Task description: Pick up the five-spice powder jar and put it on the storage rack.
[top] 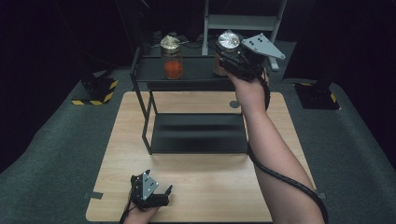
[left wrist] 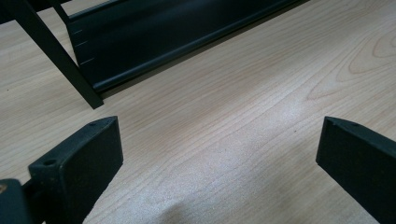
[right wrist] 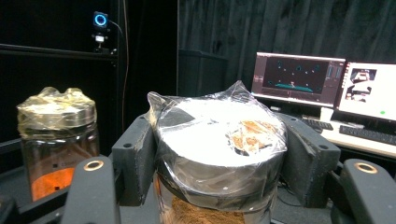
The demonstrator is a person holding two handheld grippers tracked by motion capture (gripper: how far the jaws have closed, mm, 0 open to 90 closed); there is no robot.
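Two jars stand at the level of the top tier of a black two-tier shelf set toward the far side of a light wooden table. The right gripper, held in a hand at the end of an outstretched forearm, is clamped around the jar with brown contents at the shelf's right end; in the right gripper view its two black jaws press against either side of the jar's silvery lid, which is covered in clear plastic film, with brown material visible in the glass below. Whether that jar rests on the shelf surface or hangs just above it cannot be told. The jar with orange contents stands apart to the left on the same tier, upright, its lid also wrapped in film; the right gripper view shows it beside the held jar. The left gripper lies low over the table's near edge, well apart from the shelf; in the left gripper view its jaws are spread wide with bare wood between them, the shelf's lower tier and one black leg beyond. Two lit monitors glow in the dark background.
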